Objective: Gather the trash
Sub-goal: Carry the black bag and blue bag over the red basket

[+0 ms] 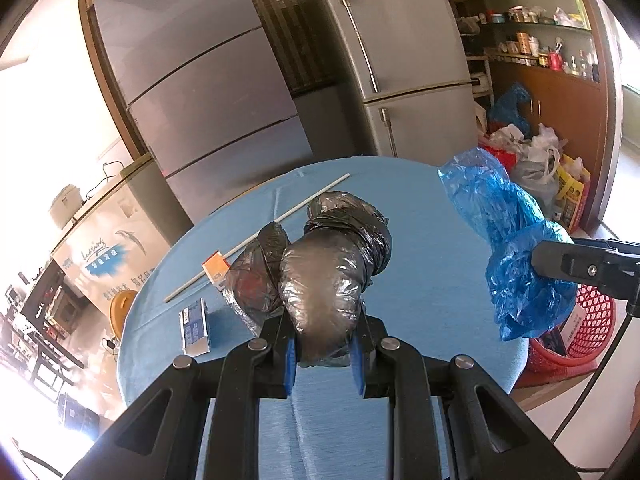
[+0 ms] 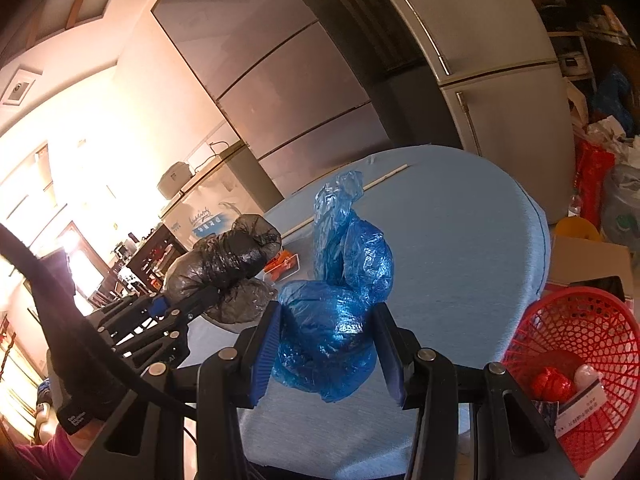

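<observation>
My left gripper (image 1: 325,354) is shut on a crumpled black plastic bag (image 1: 328,272) and holds it over the round blue table (image 1: 420,264). It also shows in the right wrist view (image 2: 228,264). My right gripper (image 2: 326,354) is shut on a crumpled blue plastic bag (image 2: 340,304), held above the table's near right edge; the bag shows in the left wrist view (image 1: 508,240). A white stick (image 1: 256,236), an orange-and-white packet (image 1: 216,270) and a small blue-and-white box (image 1: 195,326) lie on the table at the left.
A red mesh basket (image 2: 592,344) with some trash in it stands on the floor right of the table. Grey refrigerators (image 1: 400,60) stand behind the table. Bags and clutter (image 1: 532,152) pile up at the far right.
</observation>
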Tool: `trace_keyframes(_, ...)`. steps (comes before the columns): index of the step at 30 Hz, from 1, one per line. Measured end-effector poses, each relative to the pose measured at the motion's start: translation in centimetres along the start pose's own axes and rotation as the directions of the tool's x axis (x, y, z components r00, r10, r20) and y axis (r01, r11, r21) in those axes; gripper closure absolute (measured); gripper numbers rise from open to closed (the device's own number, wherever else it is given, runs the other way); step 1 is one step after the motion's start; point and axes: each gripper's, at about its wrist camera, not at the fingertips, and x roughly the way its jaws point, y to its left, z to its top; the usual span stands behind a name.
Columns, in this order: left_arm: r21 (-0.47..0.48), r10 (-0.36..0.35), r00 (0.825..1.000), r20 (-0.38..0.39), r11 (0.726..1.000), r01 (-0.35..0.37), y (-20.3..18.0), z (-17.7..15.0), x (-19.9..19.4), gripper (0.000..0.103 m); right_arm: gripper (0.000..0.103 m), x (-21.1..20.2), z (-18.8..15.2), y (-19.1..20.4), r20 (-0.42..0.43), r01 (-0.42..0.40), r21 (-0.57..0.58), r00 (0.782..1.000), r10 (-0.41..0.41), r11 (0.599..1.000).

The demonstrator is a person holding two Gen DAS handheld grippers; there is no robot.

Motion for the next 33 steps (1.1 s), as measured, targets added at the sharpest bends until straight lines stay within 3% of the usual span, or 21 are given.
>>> trace_keyframes(33,0.104,-0.073,0.996,-0.049,0.992,0.078,-3.6,-0.2,1.1,0.08,0.054,-0.6,-0.1,-1.5,0.008,0.026,0.093,1.0,-0.027,0.995)
